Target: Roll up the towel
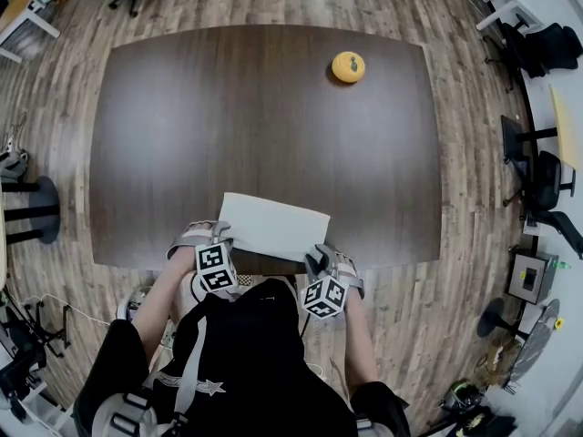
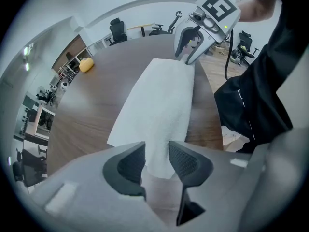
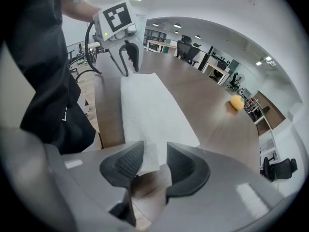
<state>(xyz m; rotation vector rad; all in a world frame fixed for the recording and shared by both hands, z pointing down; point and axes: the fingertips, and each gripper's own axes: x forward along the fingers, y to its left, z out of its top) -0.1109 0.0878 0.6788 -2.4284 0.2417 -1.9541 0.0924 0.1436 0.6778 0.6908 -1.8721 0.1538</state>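
Note:
A white towel lies flat on the dark brown table at its near edge. In the head view my left gripper is at the towel's near left corner and my right gripper at its near right corner. In the left gripper view the towel ends between the left gripper's parted pads, with a gap on each side. The right gripper also stands open over the towel's corner, which brushes one pad only. Each view shows the other gripper, the right one and the left one, at the towel's far end.
A small yellow object sits at the table's far right, well away from the towel. Office chairs and desks stand around on the wood floor. The person's dark apron hangs just below the table's near edge.

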